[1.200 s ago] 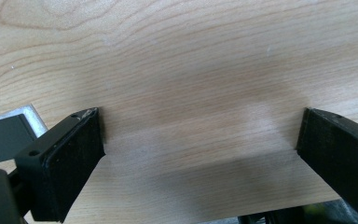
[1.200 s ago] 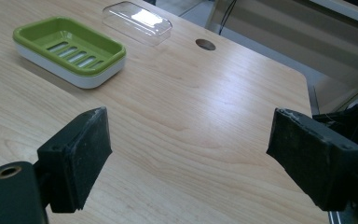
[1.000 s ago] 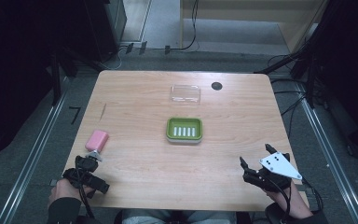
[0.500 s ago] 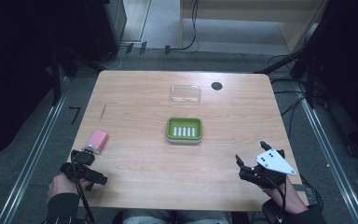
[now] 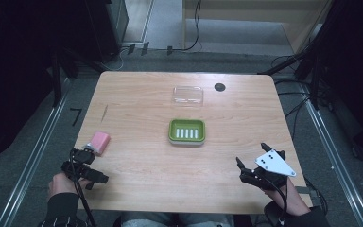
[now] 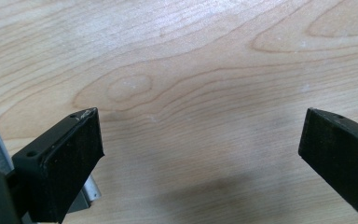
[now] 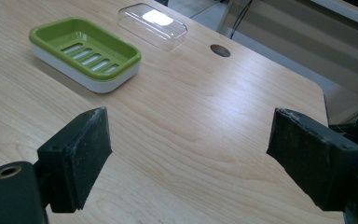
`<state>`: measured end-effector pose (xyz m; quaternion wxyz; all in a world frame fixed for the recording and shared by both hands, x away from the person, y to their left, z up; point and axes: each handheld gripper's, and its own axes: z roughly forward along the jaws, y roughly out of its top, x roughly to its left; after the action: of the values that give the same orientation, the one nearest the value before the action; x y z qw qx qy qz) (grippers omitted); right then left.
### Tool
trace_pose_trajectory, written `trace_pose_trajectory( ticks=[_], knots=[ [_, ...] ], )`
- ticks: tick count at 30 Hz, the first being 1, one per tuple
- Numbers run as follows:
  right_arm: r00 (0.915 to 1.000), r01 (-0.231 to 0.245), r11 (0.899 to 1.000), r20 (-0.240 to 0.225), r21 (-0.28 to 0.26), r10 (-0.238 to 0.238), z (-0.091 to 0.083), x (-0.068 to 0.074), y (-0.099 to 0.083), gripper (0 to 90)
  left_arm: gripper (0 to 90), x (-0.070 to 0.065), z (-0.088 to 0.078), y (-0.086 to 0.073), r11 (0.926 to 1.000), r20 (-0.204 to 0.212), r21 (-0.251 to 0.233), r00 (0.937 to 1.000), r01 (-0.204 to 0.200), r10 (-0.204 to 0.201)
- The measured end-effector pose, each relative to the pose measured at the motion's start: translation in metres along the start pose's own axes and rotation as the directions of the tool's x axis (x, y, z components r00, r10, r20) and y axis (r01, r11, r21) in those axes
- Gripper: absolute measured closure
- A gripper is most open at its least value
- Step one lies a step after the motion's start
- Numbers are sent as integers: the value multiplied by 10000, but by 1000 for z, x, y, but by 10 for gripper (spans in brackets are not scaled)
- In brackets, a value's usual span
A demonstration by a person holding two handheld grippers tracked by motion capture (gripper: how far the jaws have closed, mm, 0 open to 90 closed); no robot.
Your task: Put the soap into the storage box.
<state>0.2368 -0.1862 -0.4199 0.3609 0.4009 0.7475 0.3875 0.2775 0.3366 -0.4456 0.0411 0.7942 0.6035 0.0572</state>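
Pink soap bar [image 5: 99, 141] sits just beside your left gripper [image 5: 86, 166], jaws wide over bare wood; your right gripper [image 5: 248, 171] gapes wide too, facing the green soap dish [image 5: 186, 132]

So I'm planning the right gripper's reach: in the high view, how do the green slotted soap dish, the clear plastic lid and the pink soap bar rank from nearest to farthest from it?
From the right gripper:
1. Green slotted soap dish, table centre.
2. Clear plastic lid, far side, behind the dish.
3. Pink soap bar, left edge, beside the left gripper.
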Motion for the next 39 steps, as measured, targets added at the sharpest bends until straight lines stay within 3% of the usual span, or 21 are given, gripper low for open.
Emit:
trace_pose_trajectory(
  ticks=[6,16,18,25,39],
  knots=[
    [10000,-78,10000,3,8,78,-1,-1,0,135,0,2,4,8,9996,94,175,9997,-237,235],
    [10000,-84,10000,-19,-1,84,-1,-1,0,135,0,10,-1,25,9999,234,-57,9996,-145,146],
    [10000,15,10000,-66,51,-14,0,-1,0,135,0,11,-3,26,9998,443,-209,9990,-15,24],
    [10000,-86,10000,-28,27,86,0,-1,-1,135,0,17,-4,35,9998,281,-197,9996,78,-72],
    [10000,-51,9999,-61,88,51,0,-1,-1,135,0,25,-8,59,9996,298,-265,9995,-128,136]
  ],
)
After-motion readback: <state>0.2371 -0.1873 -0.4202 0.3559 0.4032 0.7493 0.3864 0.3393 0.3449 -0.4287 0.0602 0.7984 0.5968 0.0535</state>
